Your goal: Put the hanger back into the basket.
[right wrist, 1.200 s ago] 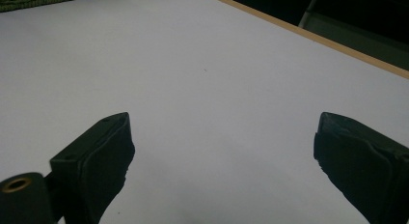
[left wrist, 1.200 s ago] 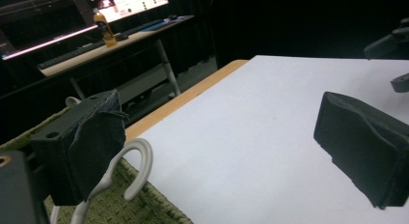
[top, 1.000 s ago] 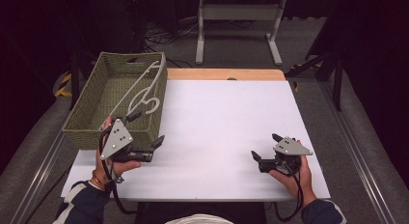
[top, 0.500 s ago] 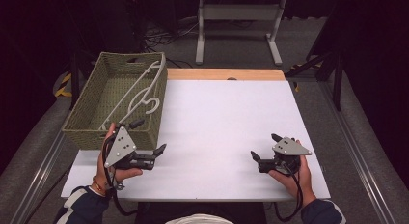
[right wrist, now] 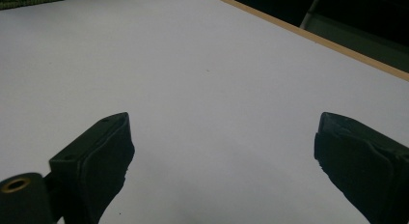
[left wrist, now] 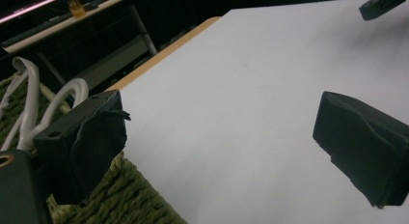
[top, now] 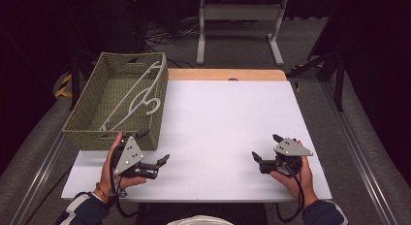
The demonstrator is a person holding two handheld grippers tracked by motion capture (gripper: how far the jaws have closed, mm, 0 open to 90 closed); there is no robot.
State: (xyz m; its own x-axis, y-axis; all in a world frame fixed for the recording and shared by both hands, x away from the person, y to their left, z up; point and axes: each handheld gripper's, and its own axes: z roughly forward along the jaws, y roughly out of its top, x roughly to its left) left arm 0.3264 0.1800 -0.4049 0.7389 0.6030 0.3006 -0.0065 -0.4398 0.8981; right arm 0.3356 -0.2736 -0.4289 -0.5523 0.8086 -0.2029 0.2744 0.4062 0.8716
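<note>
the white hanger (top: pixel 133 96) lies inside the woven basket (top: pixel 82 133), long axis running from the basket's near left corner to its far right corner, hook at the right wall, curling toward the near side. the left gripper (top: pixel 154 148) sits just beside the basket's near right corner, jaws wide apart, holding nothing. the right gripper (top: pixel 265 148) rests on the table (top: pixel 223 118), well apart from the basket, jaws spread, empty
</note>
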